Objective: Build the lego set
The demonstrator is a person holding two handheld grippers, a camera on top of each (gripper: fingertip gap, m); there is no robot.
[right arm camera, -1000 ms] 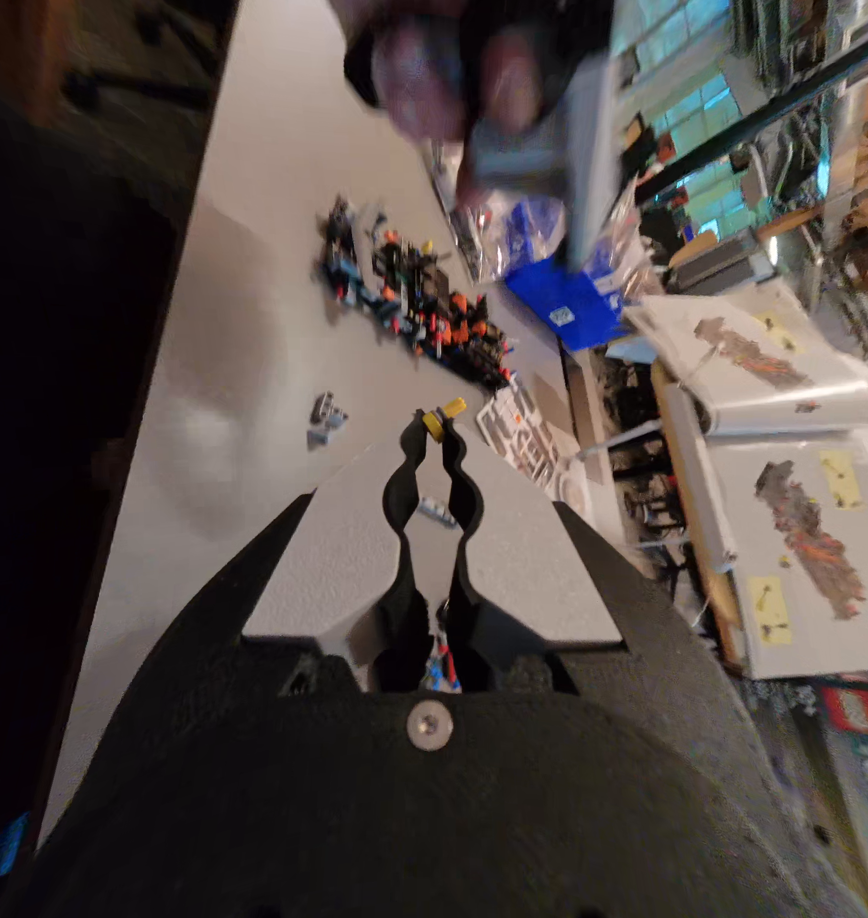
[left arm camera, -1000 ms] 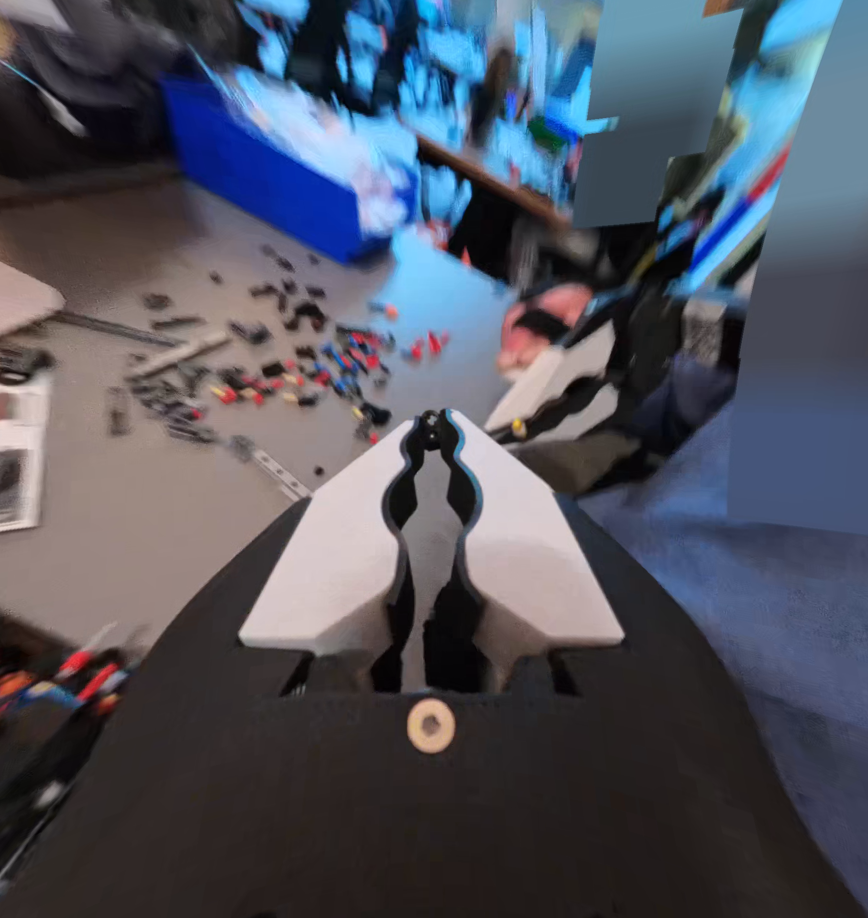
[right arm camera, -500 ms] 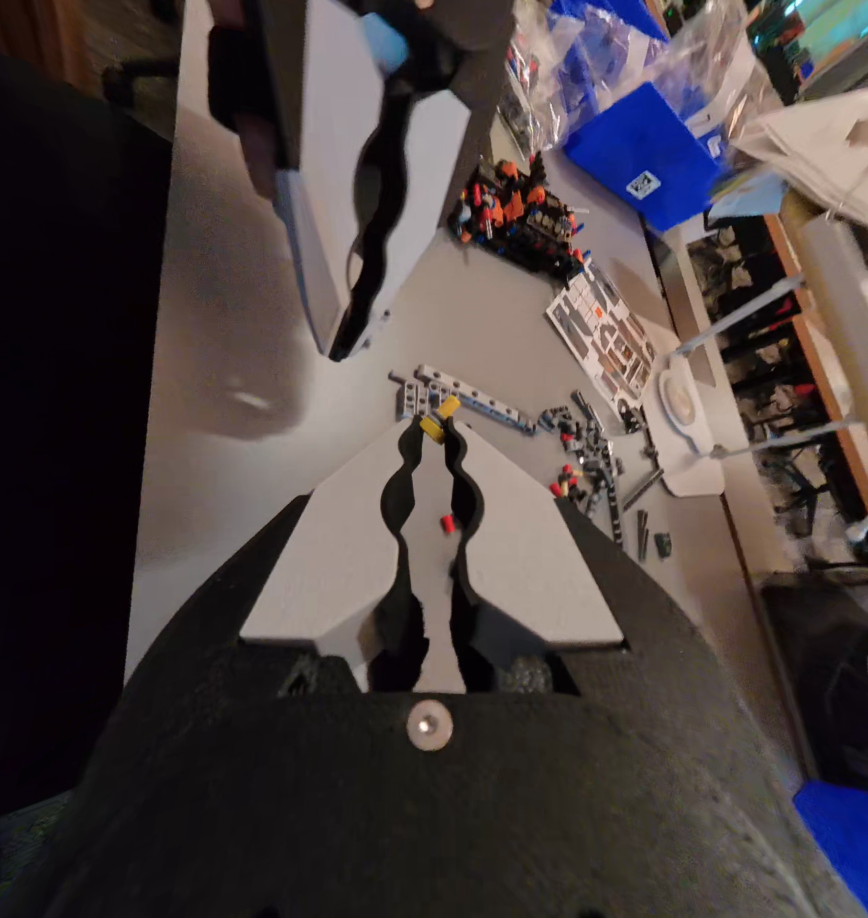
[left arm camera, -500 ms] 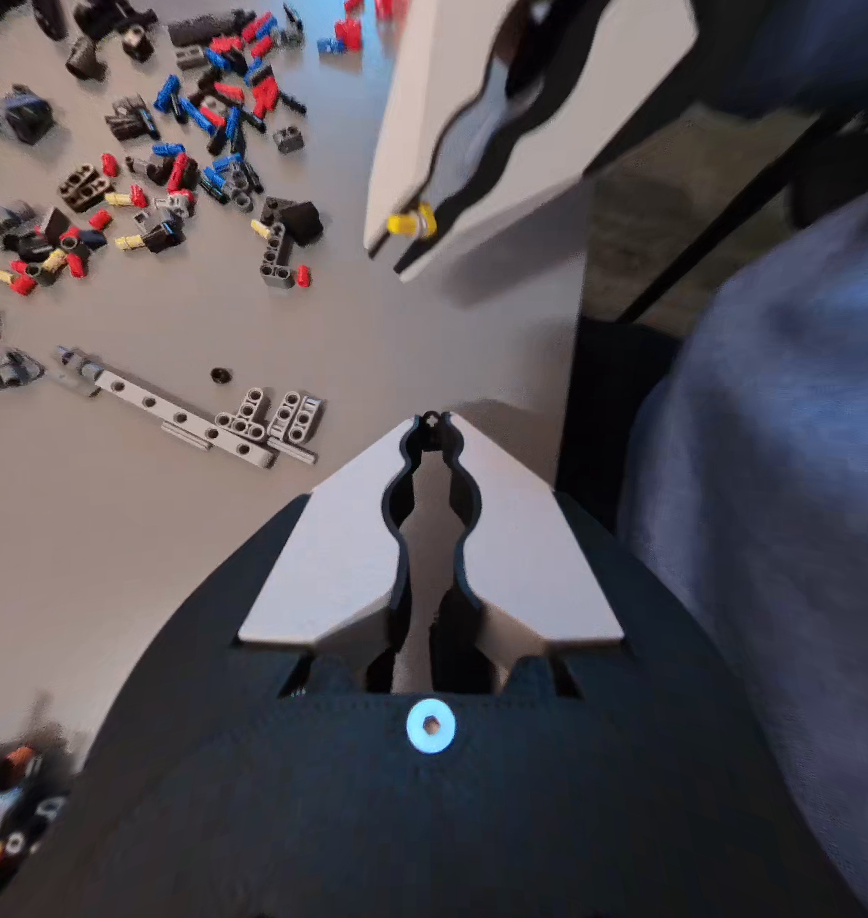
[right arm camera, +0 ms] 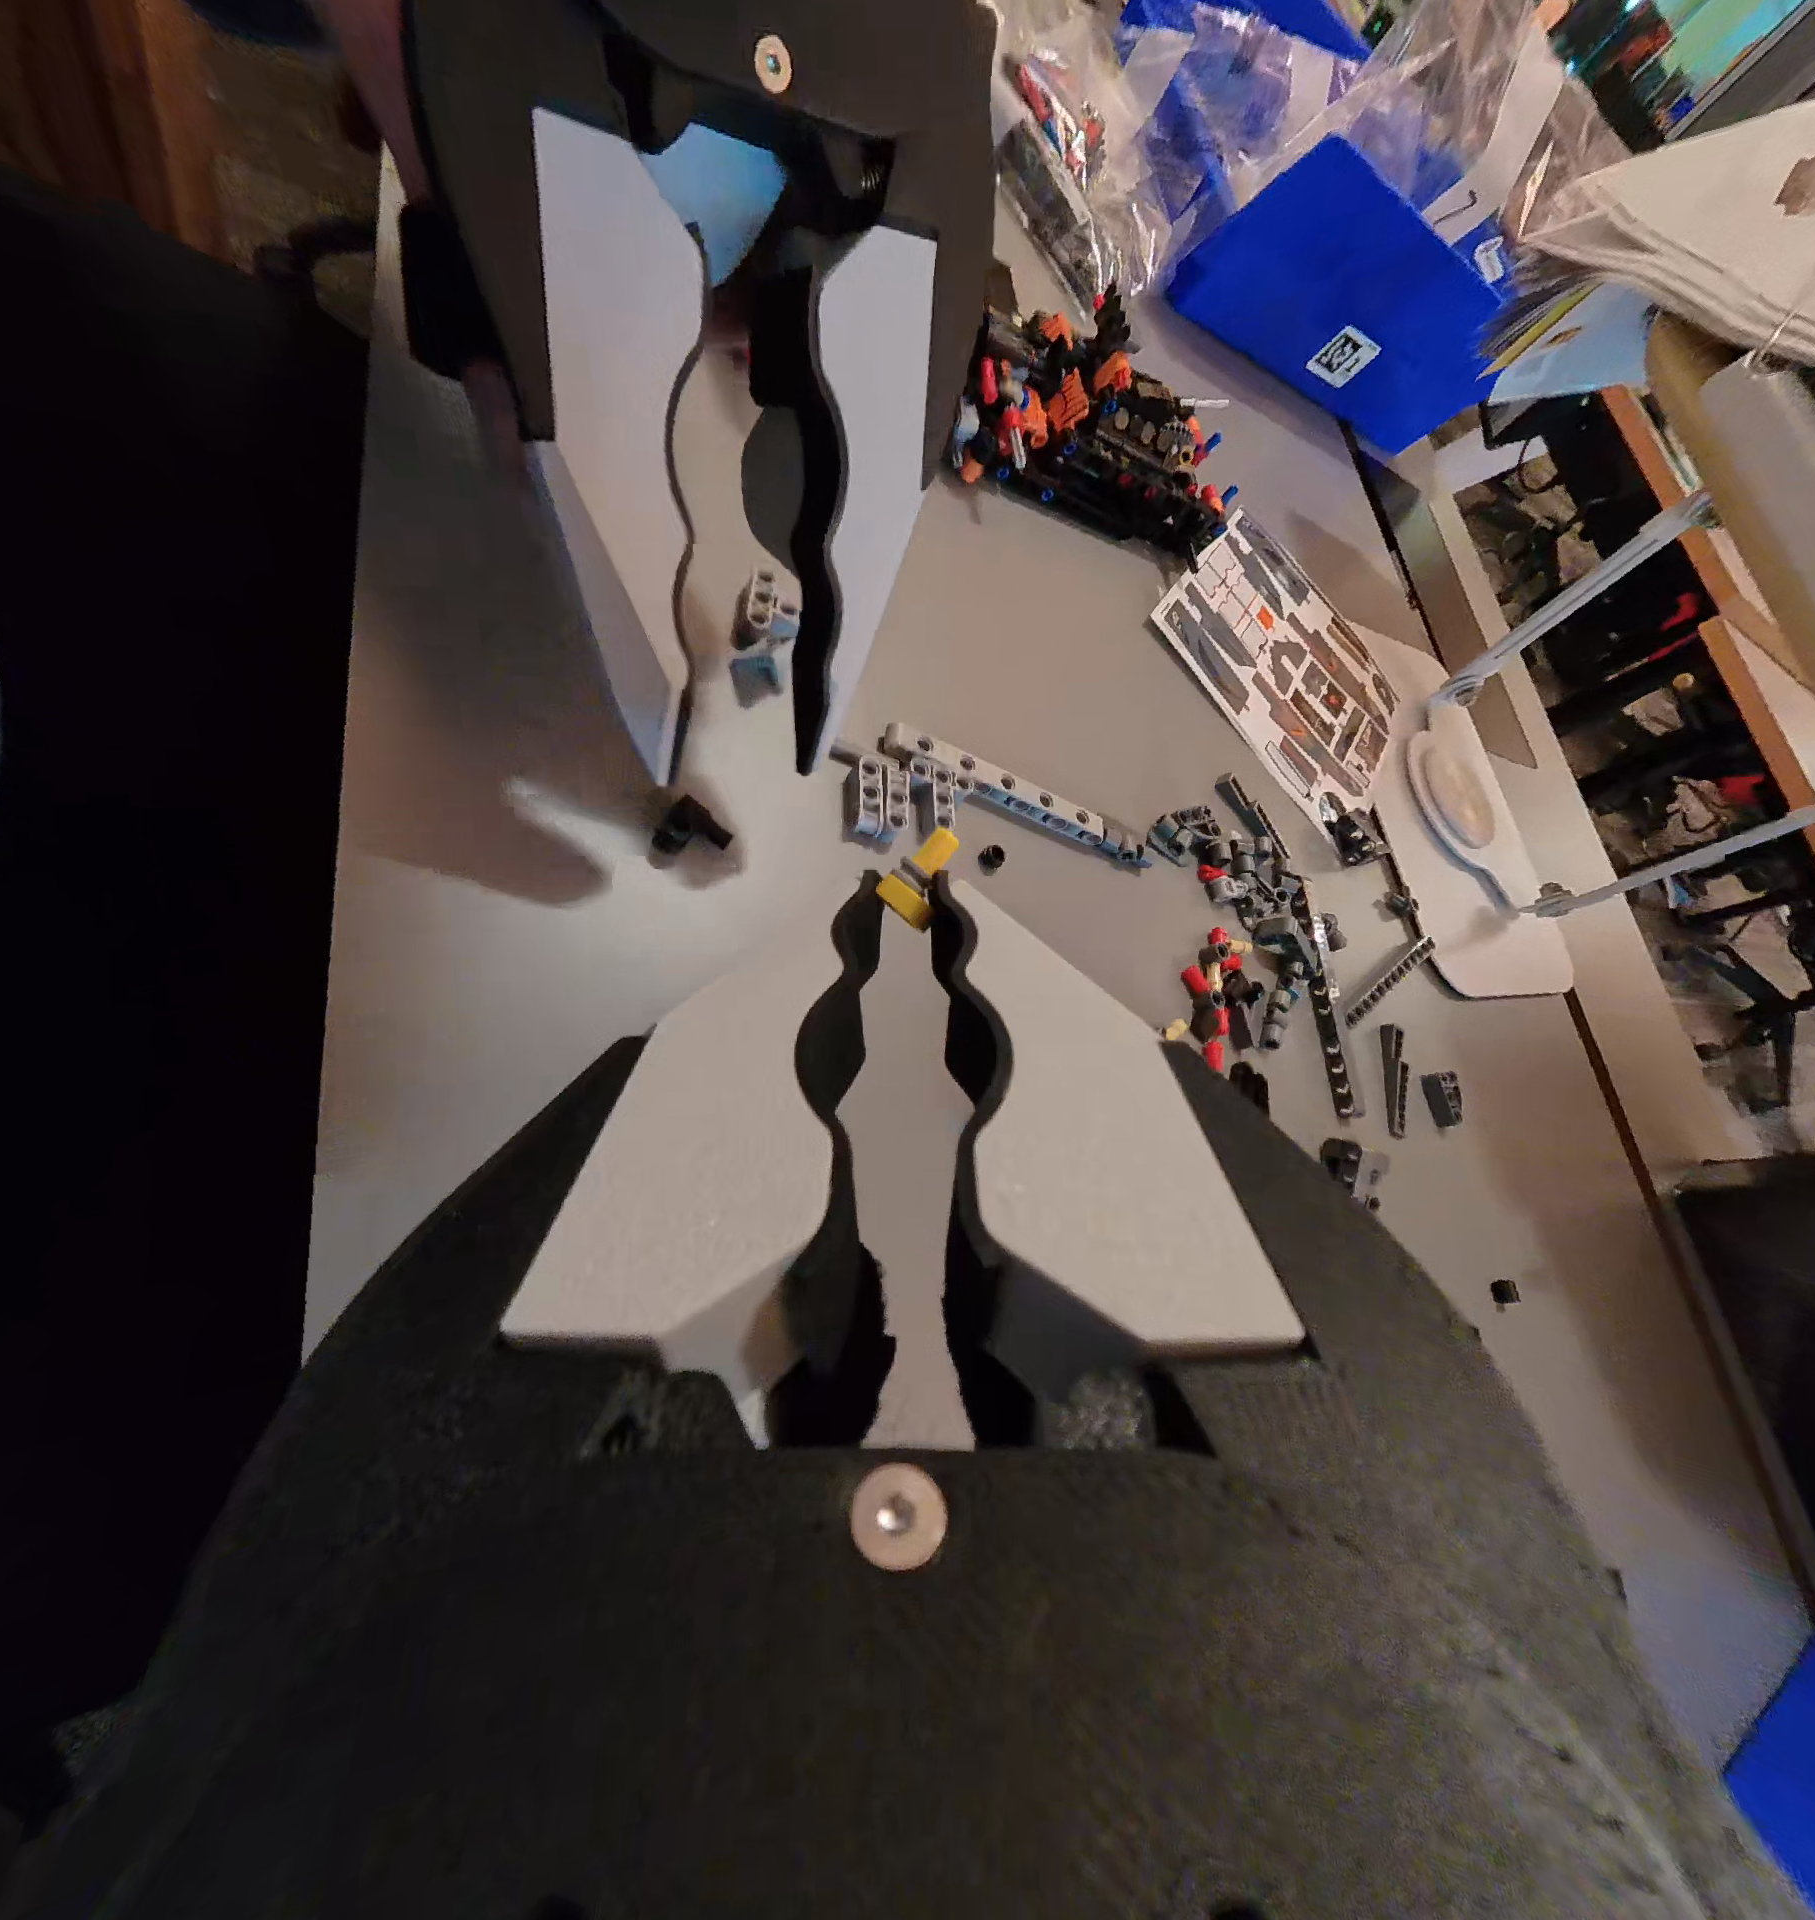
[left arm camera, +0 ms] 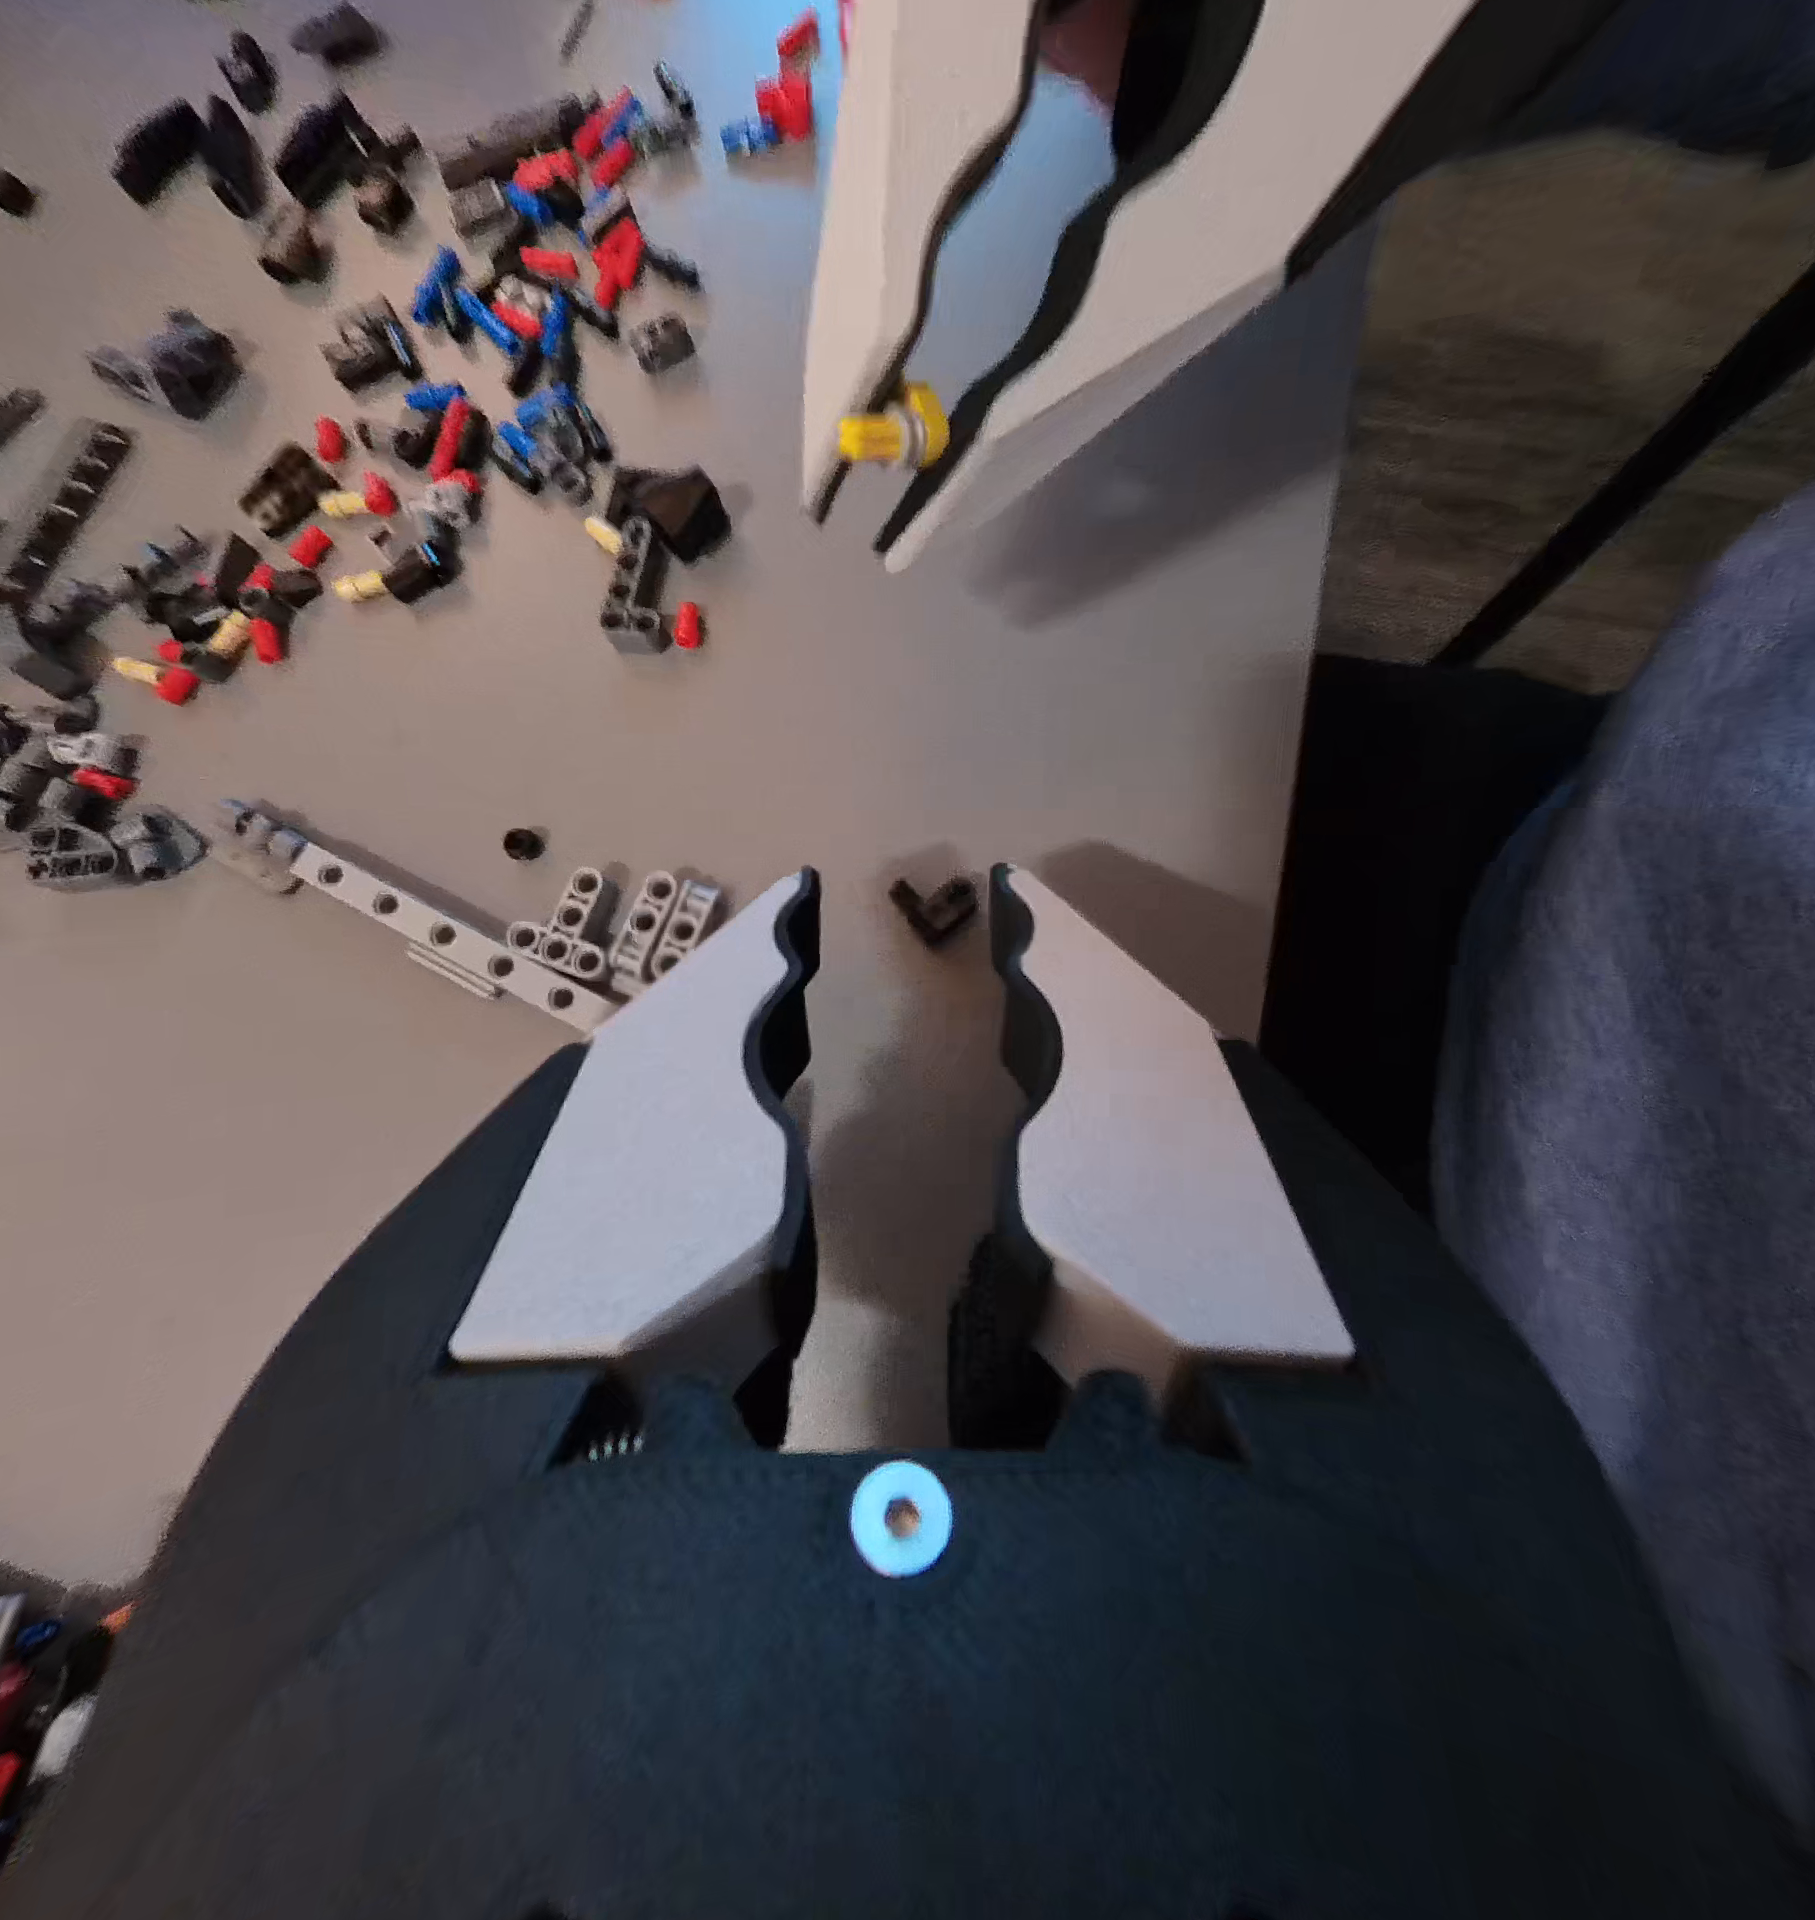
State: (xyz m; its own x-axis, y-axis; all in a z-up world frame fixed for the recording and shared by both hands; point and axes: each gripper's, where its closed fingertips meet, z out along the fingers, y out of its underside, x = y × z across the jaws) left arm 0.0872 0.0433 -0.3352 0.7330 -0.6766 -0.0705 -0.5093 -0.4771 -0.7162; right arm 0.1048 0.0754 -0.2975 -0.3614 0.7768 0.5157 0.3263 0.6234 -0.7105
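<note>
My left gripper (left arm camera: 903,883) is open and empty above the grey table. A small black L-shaped piece (left arm camera: 934,906) lies on the table between its tips; it also shows in the right wrist view (right arm camera: 687,826). My right gripper (right arm camera: 905,885) is shut on a small yellow pin (right arm camera: 915,883) and holds it above the table; it also shows at the top of the left wrist view (left arm camera: 882,488) with the pin (left arm camera: 887,431). A long light grey beam (left arm camera: 435,930) with small grey pieces (left arm camera: 612,925) beside it lies left of my left gripper. The left gripper (right arm camera: 742,769) shows in the right wrist view too.
Loose red, blue, black and tan pieces (left arm camera: 467,364) are scattered over the far left of the table. A partly built black and orange model (right arm camera: 1085,426), a sticker sheet (right arm camera: 1282,655) and a blue box (right arm camera: 1329,301) stand further along. The table edge (left arm camera: 1298,727) runs just right of my left gripper. Left tips to right tips: about 6 cm.
My left gripper has opened and the black L-shaped piece it held now lies on the table. The right gripper with the yellow pin has stayed nearby.
</note>
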